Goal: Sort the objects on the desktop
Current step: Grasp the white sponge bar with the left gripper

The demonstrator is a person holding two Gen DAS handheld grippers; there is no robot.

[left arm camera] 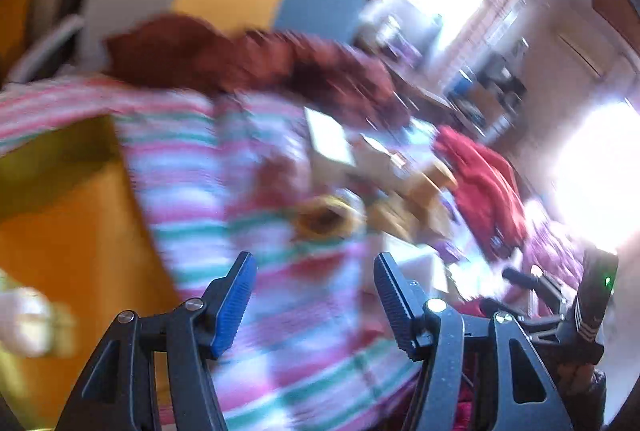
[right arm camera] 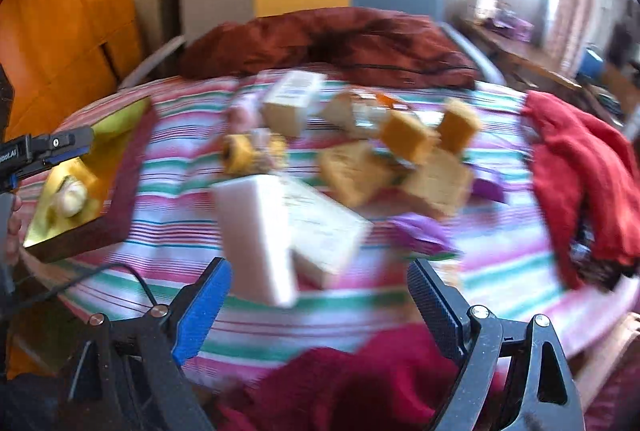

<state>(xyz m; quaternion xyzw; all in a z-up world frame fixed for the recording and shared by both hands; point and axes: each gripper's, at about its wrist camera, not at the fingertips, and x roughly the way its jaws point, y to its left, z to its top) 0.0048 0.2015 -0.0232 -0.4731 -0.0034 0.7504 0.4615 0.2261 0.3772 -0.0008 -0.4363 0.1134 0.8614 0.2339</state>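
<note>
**Boxes lie ahead of two empty grippers, and the nearest white one is the easy first pick**

Boxes and small packets sit in a loose heap on the striped bedsheet [right arm camera: 160, 167], and both views are smeared, so fine detail is hard to read. The right gripper [right arm camera: 318, 305] has its fingers spread wide with nothing between them; the blue pad [right arm camera: 200, 307] and the black pad [right arm camera: 436, 307] flank open cloth. Just beyond them lies the white box [right arm camera: 288, 231], tilted, one corner pointing toward the gap. Farther out are the tan boxes [right arm camera: 404, 159], a yellow roll [right arm camera: 240, 153], purple scraps [right arm camera: 424, 231] and a second pale box [right arm camera: 292, 103]. At the left edge a yellow tray [right arm camera: 68, 187] already holds a small pale item I cannot identify.

The left gripper [left arm camera: 314, 305] is also parted and empty, above the sheet near the tray side, with the heap farther off.

To do this step well, I would judge the right gripper should square itself to the white box's narrower faces before closing, since a corner-on grip may let it twist out. Come in low and slow. The red cloth [right arm camera: 580, 171] at the right and the dark red fabric [right arm camera: 360, 383] beneath the fingers could snag, so stay clear of both.
</note>
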